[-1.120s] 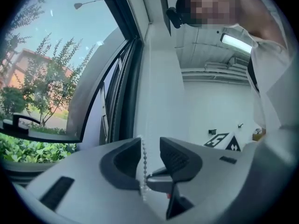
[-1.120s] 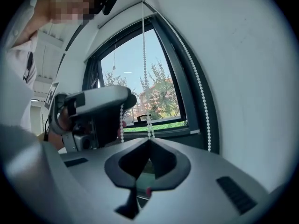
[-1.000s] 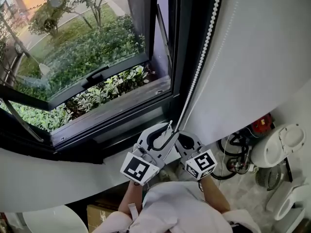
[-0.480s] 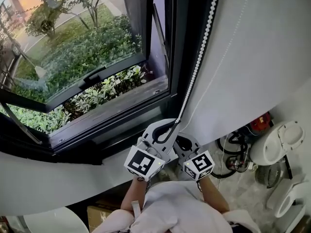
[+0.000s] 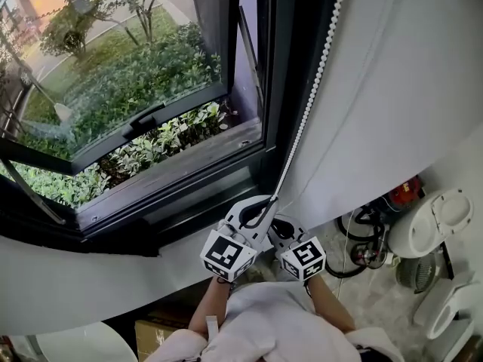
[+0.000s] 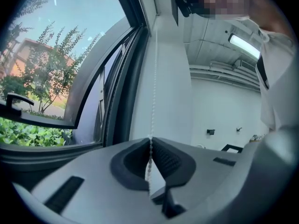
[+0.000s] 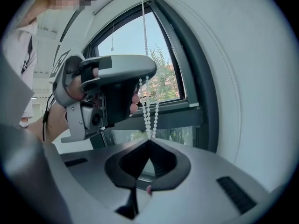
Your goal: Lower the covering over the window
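Surveying the head view, the window shows bare glass with greenery outside. The covering is not in sight and is presumably rolled up above the frame. Its bead chain hangs beside the window's dark right-hand frame, down to both grippers.

Step in hand, as judged: hauling the chain downward hand over hand. To do this well, pull in line with the chain rather than out from the wall. Keep one grip locked before the other lets go, and work one strand only, so the loop feeds cleanly.

The left gripper sits higher on the chain. Its fingers are clenched, with the beads running between them. The right gripper sits just below. Its fingers are likewise pinched together, and the chain meets their tips.
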The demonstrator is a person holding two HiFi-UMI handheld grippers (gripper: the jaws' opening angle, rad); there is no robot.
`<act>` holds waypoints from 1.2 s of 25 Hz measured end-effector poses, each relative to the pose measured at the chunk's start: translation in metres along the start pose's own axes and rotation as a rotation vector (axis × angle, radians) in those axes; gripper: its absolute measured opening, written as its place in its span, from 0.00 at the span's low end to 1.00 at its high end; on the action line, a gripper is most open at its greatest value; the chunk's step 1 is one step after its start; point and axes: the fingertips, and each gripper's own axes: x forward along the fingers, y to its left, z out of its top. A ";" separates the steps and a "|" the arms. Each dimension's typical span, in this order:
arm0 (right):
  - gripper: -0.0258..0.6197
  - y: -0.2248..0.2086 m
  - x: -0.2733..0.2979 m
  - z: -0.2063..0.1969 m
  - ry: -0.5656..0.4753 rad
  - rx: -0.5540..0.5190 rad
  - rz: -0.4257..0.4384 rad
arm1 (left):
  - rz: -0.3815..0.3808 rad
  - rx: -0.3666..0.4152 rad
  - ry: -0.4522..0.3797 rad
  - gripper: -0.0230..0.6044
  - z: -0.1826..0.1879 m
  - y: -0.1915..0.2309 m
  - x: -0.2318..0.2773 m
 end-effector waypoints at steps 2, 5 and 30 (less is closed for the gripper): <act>0.04 0.000 -0.001 -0.007 0.017 -0.001 0.001 | 0.001 -0.016 0.005 0.07 -0.008 -0.001 0.000; 0.04 0.002 -0.004 -0.014 0.042 -0.030 0.004 | 0.004 -0.021 0.006 0.06 -0.015 -0.002 0.000; 0.18 0.007 -0.075 0.182 -0.329 -0.278 -0.054 | 0.025 -0.089 0.133 0.06 -0.103 -0.004 0.001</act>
